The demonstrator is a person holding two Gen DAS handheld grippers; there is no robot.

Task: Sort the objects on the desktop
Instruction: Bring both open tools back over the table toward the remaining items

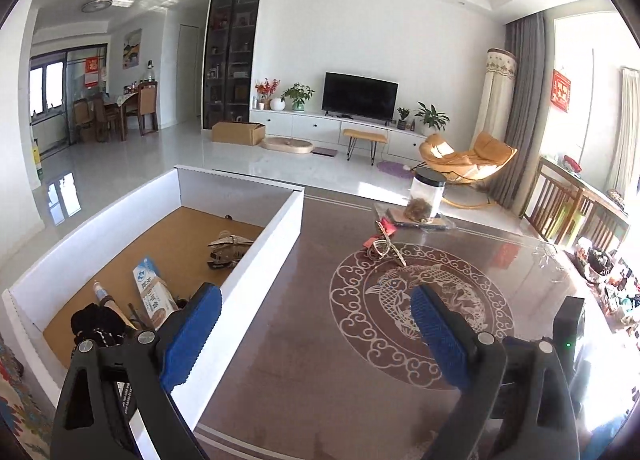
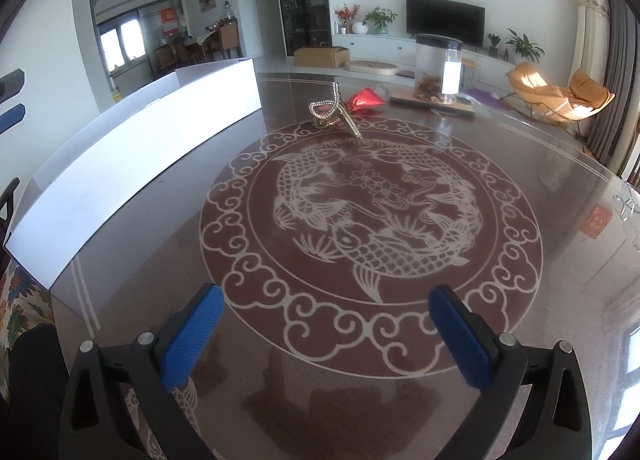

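Observation:
A white box (image 1: 280, 228) with a brown floor stands on the left of the glass table (image 1: 312, 360). It holds a blue-and-white packet (image 1: 154, 294), a black bundle (image 1: 96, 324), a tube (image 1: 103, 296) and a striped item (image 1: 230, 248). A beaded chain (image 1: 390, 250) and a red foil piece (image 1: 385, 226) lie on the table's far side. My left gripper (image 1: 316, 300) is open and empty, over the box's right wall. My right gripper (image 2: 326, 302) is open and empty, well short of the chain (image 2: 338, 112), the red piece (image 2: 366, 98) and the box (image 2: 152, 152).
A clear jar with a black lid (image 1: 426, 196) stands on a flat board (image 2: 432, 102) at the table's far edge. A black device with a green light (image 1: 568, 324) stands at the right. Wooden chairs (image 1: 560, 200) stand beyond the table's right side.

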